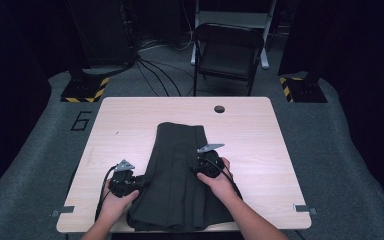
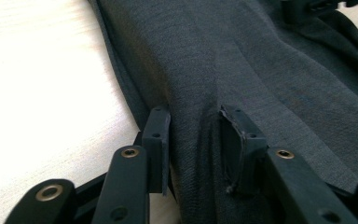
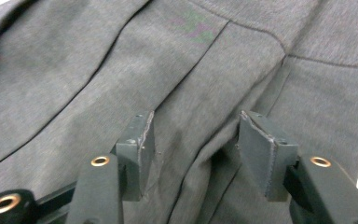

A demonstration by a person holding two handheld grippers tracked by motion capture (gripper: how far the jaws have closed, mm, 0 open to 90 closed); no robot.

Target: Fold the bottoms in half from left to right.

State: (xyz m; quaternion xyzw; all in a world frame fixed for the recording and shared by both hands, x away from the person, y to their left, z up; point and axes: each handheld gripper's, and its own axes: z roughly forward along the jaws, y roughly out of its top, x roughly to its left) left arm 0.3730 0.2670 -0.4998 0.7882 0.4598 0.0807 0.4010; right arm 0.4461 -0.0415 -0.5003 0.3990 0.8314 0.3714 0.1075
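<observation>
A dark grey pleated garment lies flat on the pale wooden worktop, its narrow end pointing away from the person and its wide hem reaching the worktop's near edge. A round cable hole sits in the worktop beyond the garment's far right corner.

The left gripper rests at the garment's left edge, roughly halfway along it, held by the left hand. In the left gripper view its jaws stand apart over the cloth: a soft ridge of the garment rises between the two pads, but the pads do not press on it, so the grip is released. The bare worktop shows just beside the garment's edge there.

The right gripper sits on the garment's right half, near the middle of its length, with the right hand lying on the cloth behind it. In the right gripper view its jaws are also parted, wider than the fold between them; the garment puckers slightly between the pads without being pinched.

A black folding chair stands on the floor beyond the worktop's far edge.
</observation>
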